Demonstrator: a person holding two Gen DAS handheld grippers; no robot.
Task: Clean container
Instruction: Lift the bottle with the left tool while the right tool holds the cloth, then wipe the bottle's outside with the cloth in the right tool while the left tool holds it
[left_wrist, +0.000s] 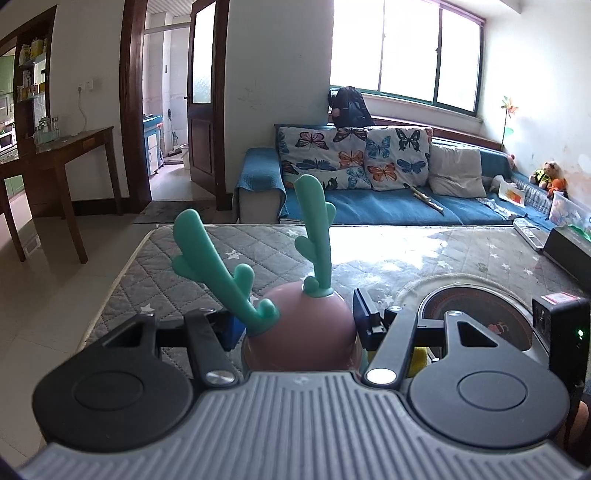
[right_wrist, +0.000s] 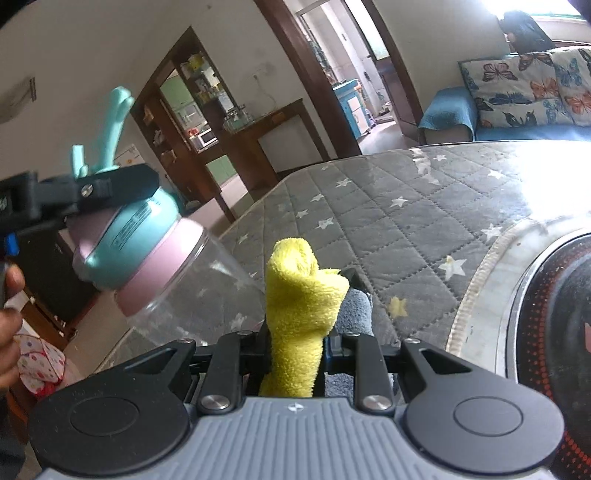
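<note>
Left gripper (left_wrist: 295, 328) clamped on the container's lid (left_wrist: 299, 328), fingers (left_wrist: 364, 317) pressing the pink dome cap from both sides; teal antlers (left_wrist: 314, 229) stick up out of the cap between and beyond the fingers. In the right wrist view the same grip shows from the side: a black finger of the left gripper (right_wrist: 110, 188) lies across the lid top, the container (right_wrist: 159, 273) tilted, cap end up-left toward a hand (right_wrist: 9, 295) at the left frame edge, clear body slanting down-right toward the right gripper. Pink cap, teal collar with a label, pink ring, then a transparent body; it hangs in the air above the near-left corner of the mattress pad, not resting on it. Right gripper (right_wrist: 295, 354) pinched on a yellow cloth (right_wrist: 295, 306), fingers narrow and closed on it, cloth bunched upright between the pads and rising past the tips; a grey bit of cloth (right_wrist: 354, 314) sits just behind it. Cloth is just beside the clear body, contact cannot be told. Under both: grey quilted star-print pad (right_wrist: 388, 206). At the right edge of the pad, a round black-and-red dish on a silvery tray (left_wrist: 476, 314). Beyond the far edge, a blue sofa (left_wrist: 388, 206) with butterfly cushions.
</note>
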